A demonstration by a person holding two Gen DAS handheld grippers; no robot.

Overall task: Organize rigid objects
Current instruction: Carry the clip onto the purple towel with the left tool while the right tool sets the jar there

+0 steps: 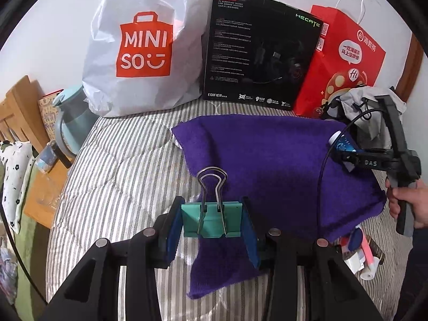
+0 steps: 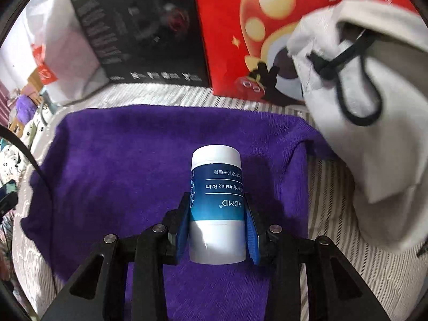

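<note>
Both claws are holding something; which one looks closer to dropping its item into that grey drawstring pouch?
Probably the right claw: its balm jar is near the open grey pouch. The left claw, gripping the binder clip, is further from it.

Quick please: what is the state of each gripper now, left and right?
Left gripper: closed on the green binder clip.
Right gripper: closed on the blue and white balm jar.

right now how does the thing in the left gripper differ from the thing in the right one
The binder clip in the left gripper is teal, flat and angular, with wire handles pointing up. The balm tube in the right gripper is round, blue and white, its printed label upside down in the right wrist view. Both are clamped above the purple towel.
</note>
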